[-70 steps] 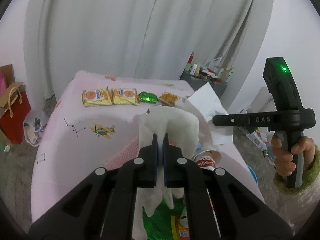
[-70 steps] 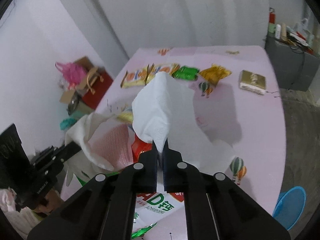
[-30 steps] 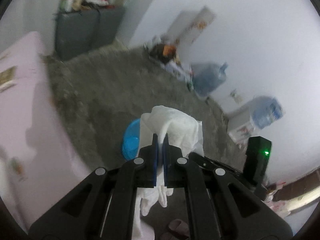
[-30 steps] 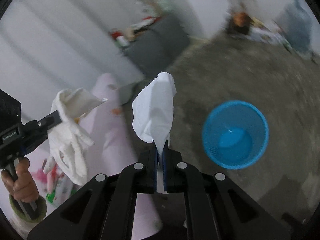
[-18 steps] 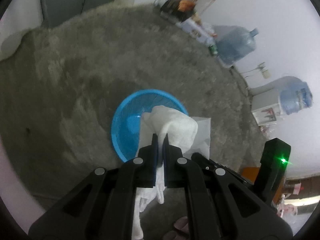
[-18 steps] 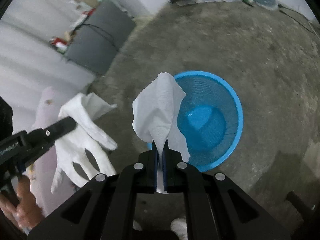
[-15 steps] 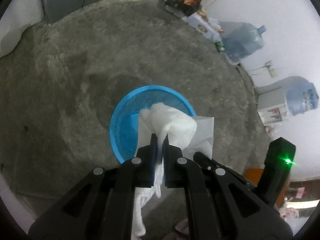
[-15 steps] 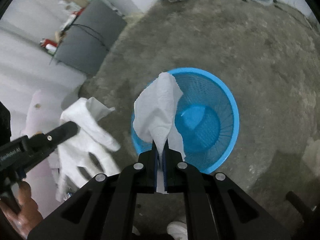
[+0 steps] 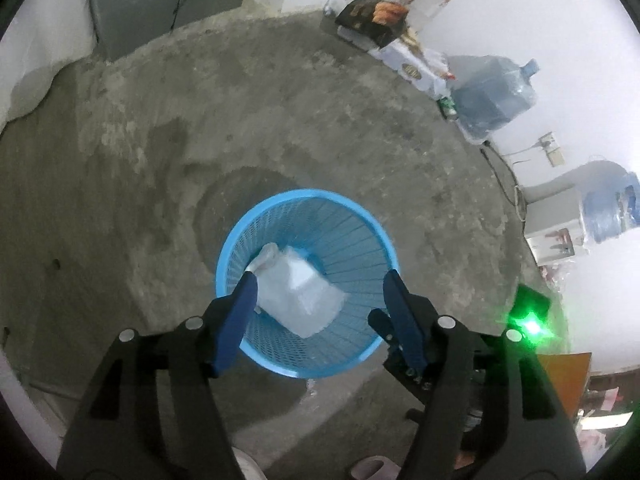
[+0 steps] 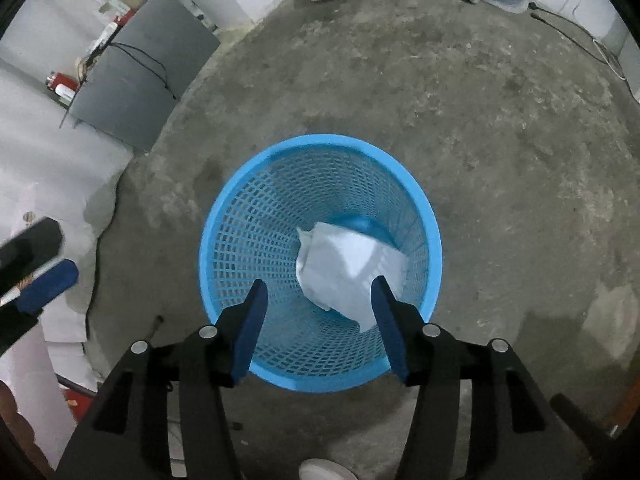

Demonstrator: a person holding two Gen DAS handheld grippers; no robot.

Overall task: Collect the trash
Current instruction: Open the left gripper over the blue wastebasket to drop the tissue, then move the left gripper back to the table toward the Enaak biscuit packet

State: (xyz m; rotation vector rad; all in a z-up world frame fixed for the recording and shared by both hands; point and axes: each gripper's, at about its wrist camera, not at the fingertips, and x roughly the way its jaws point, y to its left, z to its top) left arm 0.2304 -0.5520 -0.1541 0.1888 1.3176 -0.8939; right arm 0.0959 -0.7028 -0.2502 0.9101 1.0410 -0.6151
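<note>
A blue mesh waste basket (image 9: pixel 360 224) (image 10: pixel 248 240) stands on the concrete floor below both grippers. White tissue paper (image 9: pixel 298 294) (image 10: pixel 348 264) lies loose inside it, blurred. My left gripper (image 9: pixel 320 292) hangs above the basket with its jaws opening and nothing pressed between the pads. My right gripper (image 10: pixel 318 290) also points down over the basket, jaws opening, free of the tissue. In the right wrist view the left gripper's blue finger (image 10: pixel 48 286) shows at the left edge. The right gripper's body with its green light (image 9: pixel 528 322) shows at the right of the left wrist view.
A grey cabinet (image 10: pixel 136 92) stands against the wall. Water jugs (image 9: pixel 492 96) and boxes (image 9: pixel 372 24) sit along the far wall. A cable (image 10: pixel 576 36) runs over the floor. A pink-covered table edge (image 10: pixel 36 320) is at the left.
Both grippers went from shut on white tissues to open. The tissues dropped from the jaws into the blue basket. Both hands sank a little closer to the basket.
</note>
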